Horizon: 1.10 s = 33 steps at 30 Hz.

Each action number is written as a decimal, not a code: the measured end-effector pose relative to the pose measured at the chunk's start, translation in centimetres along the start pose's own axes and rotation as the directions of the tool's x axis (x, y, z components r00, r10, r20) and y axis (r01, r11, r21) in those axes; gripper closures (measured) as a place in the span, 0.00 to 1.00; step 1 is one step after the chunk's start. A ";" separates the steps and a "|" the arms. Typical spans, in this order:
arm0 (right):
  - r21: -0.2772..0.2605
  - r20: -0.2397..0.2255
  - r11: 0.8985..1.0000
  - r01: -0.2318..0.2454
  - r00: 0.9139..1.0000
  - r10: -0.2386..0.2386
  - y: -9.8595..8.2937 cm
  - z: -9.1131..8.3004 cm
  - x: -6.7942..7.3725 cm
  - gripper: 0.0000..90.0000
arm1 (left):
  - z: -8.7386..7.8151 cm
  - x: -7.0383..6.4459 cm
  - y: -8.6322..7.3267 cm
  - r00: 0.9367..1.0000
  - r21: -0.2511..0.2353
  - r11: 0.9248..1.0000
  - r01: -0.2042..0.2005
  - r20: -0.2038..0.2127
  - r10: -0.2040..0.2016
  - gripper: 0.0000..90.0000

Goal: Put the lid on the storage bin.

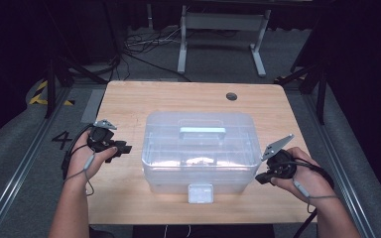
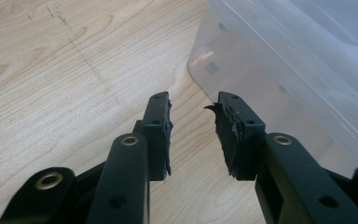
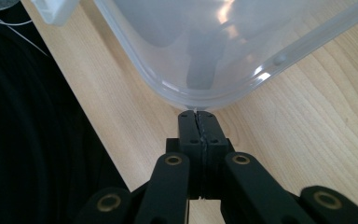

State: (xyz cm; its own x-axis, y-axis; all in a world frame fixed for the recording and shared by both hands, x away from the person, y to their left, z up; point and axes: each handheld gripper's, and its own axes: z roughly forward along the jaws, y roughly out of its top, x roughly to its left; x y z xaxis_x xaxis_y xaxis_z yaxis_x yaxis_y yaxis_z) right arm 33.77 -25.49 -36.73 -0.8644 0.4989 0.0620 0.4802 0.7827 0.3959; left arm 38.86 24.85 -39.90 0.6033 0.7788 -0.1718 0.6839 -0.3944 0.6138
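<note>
**Clear lidded box at centre, one gripper each side**

Clear plastic box (image 1: 201, 148) w/ lid on sits mid tabletop (image 1: 129, 99); lid handle (image 1: 202, 131) on top, white latch (image 1: 200, 193) on near side.

L gripper (image 1: 121, 147) is held just beside box's left wall, above the wood. Its fingers (image 2: 161, 126) stand apart w/ a clear gap, nothing between them; pads look torn.

R gripper (image 1: 261, 177) is at box's near-right corner. Its fingers (image 3: 189, 133) are pressed together, empty, tips just at the rounded corner; contact can't be confirmed.
</note>
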 end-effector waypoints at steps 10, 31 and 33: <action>-0.033 -0.017 0.999 0.012 1.000 -0.012 -0.3 -1.1 0.2 1.00 | 0.0 0.1 -0.1 1.000 0.002 1.000 0.001 -0.001 -0.001 0.72; -0.252 0.009 0.967 -0.027 1.000 0.030 -1.7 -5.0 -1.1 1.00 | 0.1 0.0 -0.3 1.000 0.008 1.000 -0.001 -0.006 0.001 0.72; -0.277 0.011 0.960 -0.032 0.999 0.037 -1.9 -5.3 -1.3 1.00 | 0.2 0.1 -0.3 1.000 0.012 1.000 -0.010 -0.006 0.010 0.72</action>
State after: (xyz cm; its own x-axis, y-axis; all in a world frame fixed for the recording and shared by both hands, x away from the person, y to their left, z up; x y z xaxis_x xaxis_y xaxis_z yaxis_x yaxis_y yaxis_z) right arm 33.17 -29.55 -32.68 -0.8443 0.5318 0.0663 0.4480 0.6325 0.6319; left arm 38.75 24.96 -40.24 0.6076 0.7777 -0.1609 0.6826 -0.4078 0.6064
